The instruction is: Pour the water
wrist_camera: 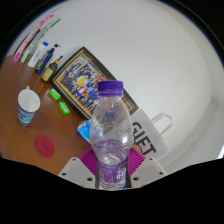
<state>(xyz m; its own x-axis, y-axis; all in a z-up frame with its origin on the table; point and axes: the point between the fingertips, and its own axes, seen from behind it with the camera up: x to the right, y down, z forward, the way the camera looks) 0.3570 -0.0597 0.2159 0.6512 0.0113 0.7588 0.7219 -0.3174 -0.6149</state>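
Bottle (109, 135): purple cap apparently on, pinched by claw (111, 175); cup (28, 105) well apart. Risk: slipping from the pads mid-tilt.

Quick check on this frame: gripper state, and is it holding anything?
Gripper: shut on the water bottle, purple cap on, held upright between both pink pads above the table.

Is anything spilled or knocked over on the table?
No spill shows. The water bottle stands upright between the gripper fingers with its purple cap on. The paper cup stands upright on the table. The framed picture lies flat and askew, which is a bit odd.
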